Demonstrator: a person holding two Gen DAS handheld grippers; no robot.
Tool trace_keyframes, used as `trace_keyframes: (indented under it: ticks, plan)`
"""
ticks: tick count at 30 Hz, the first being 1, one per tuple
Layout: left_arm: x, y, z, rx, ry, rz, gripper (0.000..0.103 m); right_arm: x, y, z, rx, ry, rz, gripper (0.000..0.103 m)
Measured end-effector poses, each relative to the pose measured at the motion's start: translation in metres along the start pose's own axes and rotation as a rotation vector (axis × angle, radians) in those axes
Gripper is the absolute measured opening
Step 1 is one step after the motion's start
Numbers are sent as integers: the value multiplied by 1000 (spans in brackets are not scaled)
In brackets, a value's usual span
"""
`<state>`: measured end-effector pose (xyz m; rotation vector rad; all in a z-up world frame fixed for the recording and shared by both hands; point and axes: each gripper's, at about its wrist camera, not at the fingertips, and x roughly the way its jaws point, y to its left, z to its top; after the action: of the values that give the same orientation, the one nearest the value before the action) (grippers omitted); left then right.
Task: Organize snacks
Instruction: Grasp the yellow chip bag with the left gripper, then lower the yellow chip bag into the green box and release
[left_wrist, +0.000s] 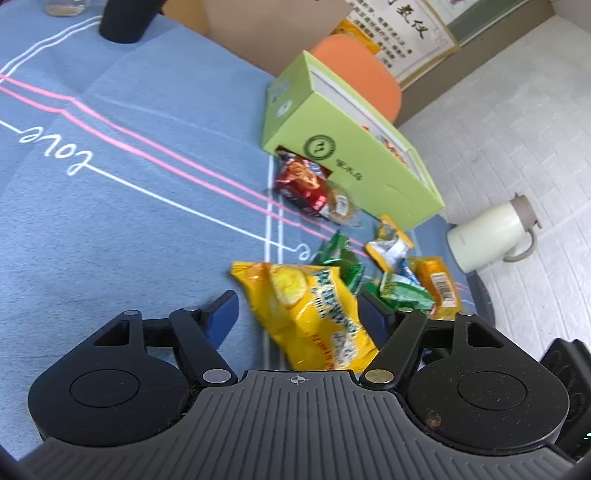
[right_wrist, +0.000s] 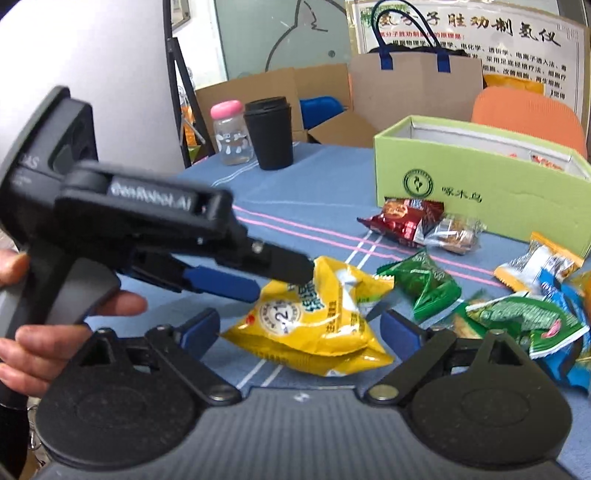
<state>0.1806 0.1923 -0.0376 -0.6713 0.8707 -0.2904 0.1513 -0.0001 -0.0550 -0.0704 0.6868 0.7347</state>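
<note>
On the blue tablecloth (left_wrist: 110, 221), the yellow chip bag (left_wrist: 314, 314) lies between the spread fingers of the left gripper (left_wrist: 299, 310); pad contact is unclear. The right gripper (right_wrist: 299, 328) gapes around it, gripping nothing.

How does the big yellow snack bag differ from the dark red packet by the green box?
The yellow bag is clearly larger than the red packet. The yellow bag lies between the right gripper fingers, with the left gripper at its edge; the red packet lies untouched against the green box. Both rest on the blue tablecloth, outside the box.
</note>
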Motion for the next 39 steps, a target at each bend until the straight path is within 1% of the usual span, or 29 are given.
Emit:
trace_keyframes:
  ticks: [1,3,4,6,8,9,10,12,16,19,24,27,29,32,36,37,38,39]
  plan:
    - [1,-1,1,-5,1,-6,62,2,0,0,4,1,5,93]
    - [6,-6,1,4,11,-5,62,7,0,2,12,5,17,93]
    - [8,-8,-1,17,17,4,61,9,0,2,13,6,18,93]
    - [13,-9,-5,35,32,20,51,11,-1,0,14,8,13,93]
    - [20,-8,-9,16,53,9,37,16,-6,-4,39,18,17,93]
    - [21,-8,-11,18,48,14,34,17,-7,-5,45,17,17,91]
    - [20,-10,-13,29,41,23,24,16,-6,-7,37,6,18,84]
    - [16,-16,-13,39,33,23,20,9,-3,-6,13,-17,25,82]
    - [10,-33,2,52,-4,-12,20,-5,-8,8,-10,-76,20,82]
    - [12,-52,25,86,-32,-32,20,-11,-18,27,-37,-122,-2,82]
    - [27,-90,89,143,-98,-70,21,-9,-51,82,-83,-216,-54,82]
    - [47,-109,130,177,-130,-67,21,3,-78,119,-99,-249,-78,82]
    - [63,-117,154,190,-141,-49,21,17,-99,141,-99,-256,-82,82]
    - [89,-115,183,179,-132,-18,21,44,-129,165,-78,-233,-66,82]
    - [125,-103,205,173,-103,19,22,78,-150,177,-71,-189,-66,84]
    - [131,-99,208,175,-108,42,24,85,-154,178,-72,-176,-67,85]
    - [135,-95,210,180,-118,71,31,92,-157,179,-72,-164,-71,84]
    - [136,-93,212,185,-127,91,35,96,-159,179,-74,-159,-76,87]
